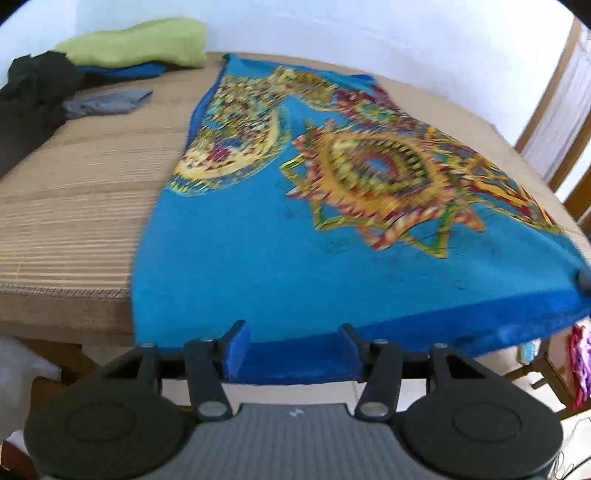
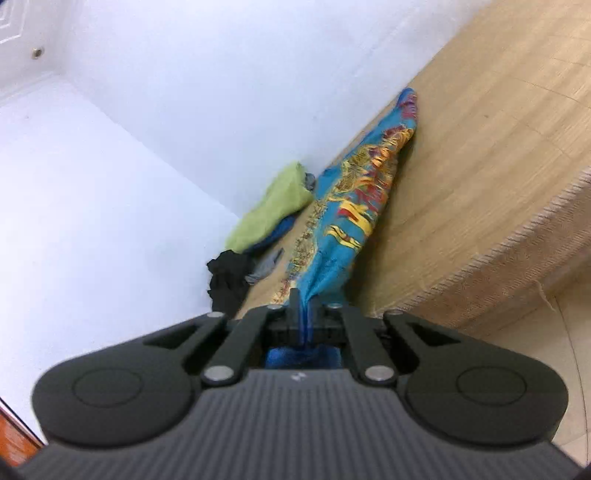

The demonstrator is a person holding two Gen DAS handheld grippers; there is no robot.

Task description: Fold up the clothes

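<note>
The patterned cloth [image 1: 280, 236] is spread across the table [image 1: 74, 206], with its near edge hung over the table's front edge. That near edge is flanked by the left gripper [image 1: 293, 349], and its right corner is pinched in the right gripper [image 2: 304, 314]. Way back at the far left, by the wall [image 1: 369, 33], a folded towel [image 1: 136, 44] is stacked on another folded item, with a crumpled garment [image 1: 33, 81] to the left and a small cloth [image 1: 107, 101] just in front.

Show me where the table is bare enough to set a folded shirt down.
Bare table lies left of the blue patterned cloth, in front of the grey cloth. The far left corner is crowded: green towel and black garment.
</note>
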